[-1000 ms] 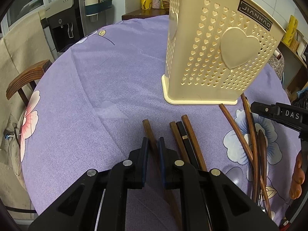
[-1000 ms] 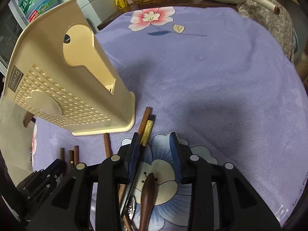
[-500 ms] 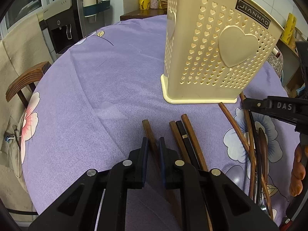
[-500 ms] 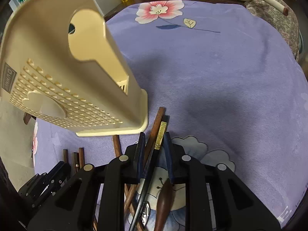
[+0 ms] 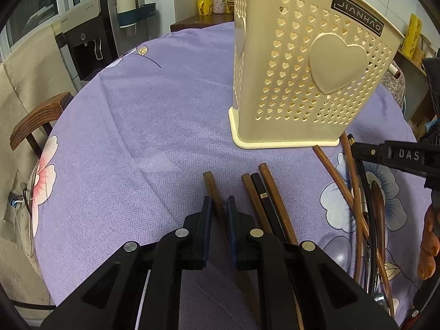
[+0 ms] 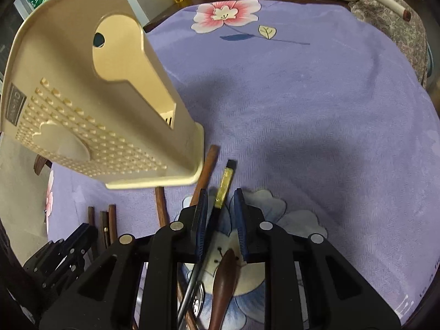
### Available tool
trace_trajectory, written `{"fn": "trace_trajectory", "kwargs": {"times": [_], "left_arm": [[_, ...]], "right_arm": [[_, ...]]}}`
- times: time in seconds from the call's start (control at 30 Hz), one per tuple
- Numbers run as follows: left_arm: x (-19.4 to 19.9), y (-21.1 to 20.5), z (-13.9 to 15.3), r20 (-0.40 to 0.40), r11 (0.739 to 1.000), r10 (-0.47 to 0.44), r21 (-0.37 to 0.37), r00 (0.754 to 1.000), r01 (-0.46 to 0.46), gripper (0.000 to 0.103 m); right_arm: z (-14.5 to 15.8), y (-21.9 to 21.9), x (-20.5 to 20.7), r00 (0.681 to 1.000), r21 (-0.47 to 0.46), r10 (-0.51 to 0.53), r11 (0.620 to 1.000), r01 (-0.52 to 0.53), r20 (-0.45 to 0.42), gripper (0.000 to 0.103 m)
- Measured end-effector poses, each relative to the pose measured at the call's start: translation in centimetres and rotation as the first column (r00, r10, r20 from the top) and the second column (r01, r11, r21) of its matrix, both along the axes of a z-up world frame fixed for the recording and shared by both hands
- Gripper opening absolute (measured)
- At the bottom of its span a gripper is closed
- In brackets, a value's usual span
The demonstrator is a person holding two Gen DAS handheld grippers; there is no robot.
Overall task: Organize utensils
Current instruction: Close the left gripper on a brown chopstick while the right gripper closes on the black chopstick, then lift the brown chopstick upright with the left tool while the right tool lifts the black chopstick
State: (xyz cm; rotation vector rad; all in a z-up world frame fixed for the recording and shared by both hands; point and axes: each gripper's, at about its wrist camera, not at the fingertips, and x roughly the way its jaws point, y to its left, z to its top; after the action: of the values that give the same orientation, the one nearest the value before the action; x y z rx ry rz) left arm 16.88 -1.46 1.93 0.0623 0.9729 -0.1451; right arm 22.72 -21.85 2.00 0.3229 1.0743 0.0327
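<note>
My left gripper (image 5: 219,206) is clamped on a brown chopstick (image 5: 213,189) that lies on the purple cloth (image 5: 132,126), its blunt end poking out past the pads. Just to its right lie three more sticks (image 5: 261,189) side by side, two brown with a black one between. My right gripper (image 6: 220,206) has narrowed around a black chopstick (image 6: 224,187) with a gold band; its jaws are nearly closed, and I cannot tell whether both pads press on it. Beside that stick a brown one (image 6: 207,165) runs up to the holder's foot. The cream holder (image 5: 302,77), pierced with hearts, stands upright beyond both tools. More utensils (image 5: 368,220) lie heaped under my right gripper, a spoon (image 6: 224,275) among them.
</note>
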Motion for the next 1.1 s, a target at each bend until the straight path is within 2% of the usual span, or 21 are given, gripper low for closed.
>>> {"fn": "trace_trajectory", "kwargs": {"times": [0.3,0.4,0.57,0.7,0.9,1.1], "left_arm": [[0.7,-0.4,0.1,-0.015,1.000,0.000,0.017,1.000,0.000,0.012],[1.0,-0.6,0.0,-0.019,1.000,-0.004,0.020,1.000,0.005,0.012],[1.2,-0.7,0.0,-0.023,1.000,-0.003,0.026,1.000,0.003,0.010],[1.2,-0.6,-0.1,-0.015,1.000,0.012,0.013,1.000,-0.011,0.009],[1.3,0.1,0.1,-0.002,0.998,0.031,-0.054,1.000,-0.031,0.008],[0.6,0.7,2.7,0.072,0.994,0.024,-0.109,0.997,-0.016,0.007]], "right_arm": [[-0.2,0.7,0.9,1.000,-0.035,-0.002,0.999,0.001,-0.010,0.019],[-0.2,0.7,0.7,1.000,-0.047,-0.006,0.999,0.005,-0.007,0.012],[-0.3,0.4,0.7,1.000,-0.036,-0.001,0.999,0.001,0.010,0.010],[-0.4,-0.2,0.4,0.999,0.018,-0.014,1.000,0.013,0.036,0.008],[0.9,-1.0,-0.7,0.994,0.097,-0.010,0.995,0.000,0.109,0.008],[5.3,-1.1,-2.8,0.967,0.075,0.038,0.995,-0.059,0.253,0.008]]}}
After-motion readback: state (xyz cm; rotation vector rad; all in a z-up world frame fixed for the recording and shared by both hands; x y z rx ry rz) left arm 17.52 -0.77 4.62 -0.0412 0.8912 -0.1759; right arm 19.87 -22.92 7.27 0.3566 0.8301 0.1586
